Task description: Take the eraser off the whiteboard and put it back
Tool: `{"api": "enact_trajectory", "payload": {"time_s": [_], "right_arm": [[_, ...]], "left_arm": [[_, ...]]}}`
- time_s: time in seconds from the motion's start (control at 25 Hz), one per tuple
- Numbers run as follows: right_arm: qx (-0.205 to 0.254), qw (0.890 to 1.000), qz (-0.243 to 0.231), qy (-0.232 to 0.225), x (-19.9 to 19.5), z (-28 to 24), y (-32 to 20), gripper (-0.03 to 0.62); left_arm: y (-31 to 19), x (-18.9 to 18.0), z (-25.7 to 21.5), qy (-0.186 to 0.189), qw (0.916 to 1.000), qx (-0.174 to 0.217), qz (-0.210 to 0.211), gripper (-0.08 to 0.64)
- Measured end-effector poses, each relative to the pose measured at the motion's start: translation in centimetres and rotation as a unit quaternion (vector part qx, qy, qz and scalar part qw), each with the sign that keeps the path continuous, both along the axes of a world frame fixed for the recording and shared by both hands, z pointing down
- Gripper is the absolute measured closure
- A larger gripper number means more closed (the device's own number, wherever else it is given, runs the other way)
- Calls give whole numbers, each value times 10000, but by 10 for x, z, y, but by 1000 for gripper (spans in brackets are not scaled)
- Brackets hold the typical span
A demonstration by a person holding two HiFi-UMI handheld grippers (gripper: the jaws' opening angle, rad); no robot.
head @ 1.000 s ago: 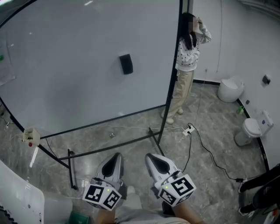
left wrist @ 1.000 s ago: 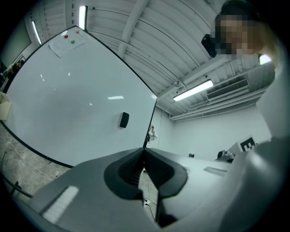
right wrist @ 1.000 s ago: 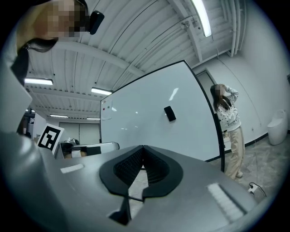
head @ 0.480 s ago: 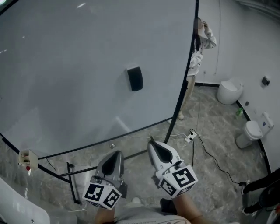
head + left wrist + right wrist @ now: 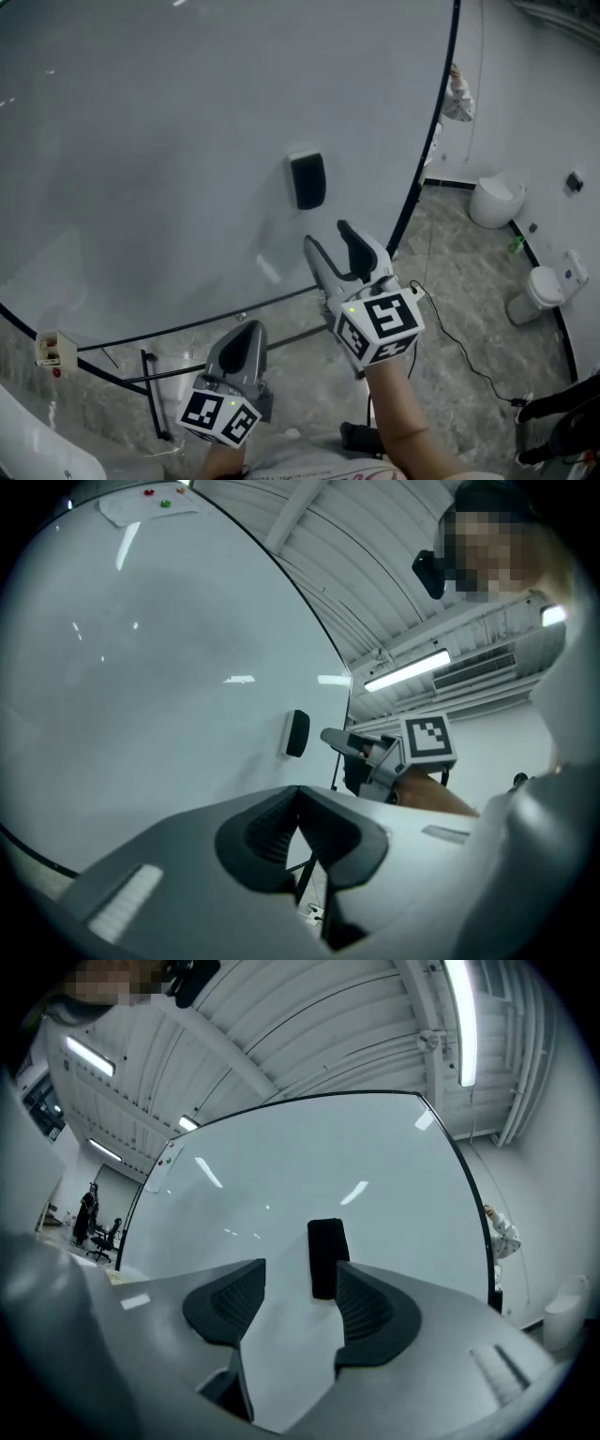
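A black eraser (image 5: 308, 181) clings upright to the big whiteboard (image 5: 141, 141). My right gripper (image 5: 328, 237) is raised just below and slightly right of it, short of touching. Its jaws have just been opening and stand open with nothing between them. In the right gripper view the eraser (image 5: 325, 1255) shows beyond the gap of the right gripper (image 5: 298, 1274). My left gripper (image 5: 246, 330) hangs lower left, shut and empty. In the left gripper view the left gripper (image 5: 300, 794) points at the board, with the eraser (image 5: 297, 733) and the right gripper (image 5: 337, 738) ahead.
The whiteboard's black frame and stand legs (image 5: 150, 384) run across the marble floor. A person (image 5: 457, 94) stands behind the board's right edge. White round fixtures (image 5: 494, 197) line the right wall, and a cable (image 5: 450, 337) trails on the floor.
My right gripper has risen toward the eraser and its jaws have gone from shut to open. The board and eraser loom closer. The left gripper stays low and shut.
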State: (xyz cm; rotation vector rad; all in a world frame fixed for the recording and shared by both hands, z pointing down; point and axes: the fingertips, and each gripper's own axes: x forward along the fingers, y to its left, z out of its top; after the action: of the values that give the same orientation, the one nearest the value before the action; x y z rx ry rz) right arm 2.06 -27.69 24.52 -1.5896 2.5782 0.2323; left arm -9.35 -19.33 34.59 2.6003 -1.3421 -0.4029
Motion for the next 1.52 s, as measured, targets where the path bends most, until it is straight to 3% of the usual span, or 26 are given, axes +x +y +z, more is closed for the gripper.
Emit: {"api": "enact_trajectory", "payload": {"time_s": [0.52, 1.52], "right_arm": [[-101, 9965, 485, 679, -10, -24, -99, 325], [-115, 9961, 573, 653, -10, -15, -76, 360]], "left_arm": [[-49, 3, -11, 89, 9994, 84, -328, 561], [-44, 13, -6, 41, 9996, -11, -278, 561]]}}
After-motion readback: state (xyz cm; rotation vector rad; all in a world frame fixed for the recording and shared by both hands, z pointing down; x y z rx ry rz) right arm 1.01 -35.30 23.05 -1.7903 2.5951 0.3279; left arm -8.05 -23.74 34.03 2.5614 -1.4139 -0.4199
